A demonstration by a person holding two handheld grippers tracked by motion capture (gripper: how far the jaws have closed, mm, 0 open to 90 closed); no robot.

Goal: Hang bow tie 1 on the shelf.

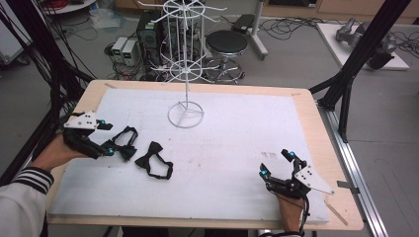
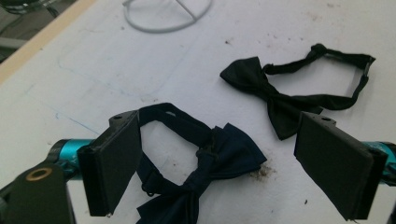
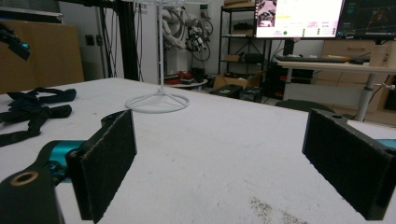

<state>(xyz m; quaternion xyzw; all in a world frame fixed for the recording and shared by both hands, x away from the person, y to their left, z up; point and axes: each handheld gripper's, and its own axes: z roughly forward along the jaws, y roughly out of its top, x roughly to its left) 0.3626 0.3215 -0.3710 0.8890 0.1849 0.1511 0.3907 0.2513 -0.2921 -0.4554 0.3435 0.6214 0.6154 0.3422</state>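
A navy bow tie (image 2: pixel 219 156) lies flat on the white mat, between the wide-apart jaws of my left gripper (image 2: pixel 224 163), which is open and does not touch it. From above, that gripper (image 1: pixel 111 137) sits at the table's left with the navy bow tie (image 1: pixel 124 143) at its tips. Just beyond lies a black bow tie (image 2: pixel 273 95) with its strap looped out, right of the navy one in the high view (image 1: pixel 154 162). My right gripper (image 1: pixel 274 162) rests low near the front right, open with nothing between its pads (image 3: pixel 109 161).
A white wire display rack (image 1: pixel 186 59) stands at the back middle on a ring base (image 1: pixel 186 116), also seen ahead in the right gripper view (image 3: pixel 157 102). The white mat (image 1: pixel 237 133) covers a wooden table (image 1: pixel 316 128). A stool (image 1: pixel 226 44) and cables lie behind.
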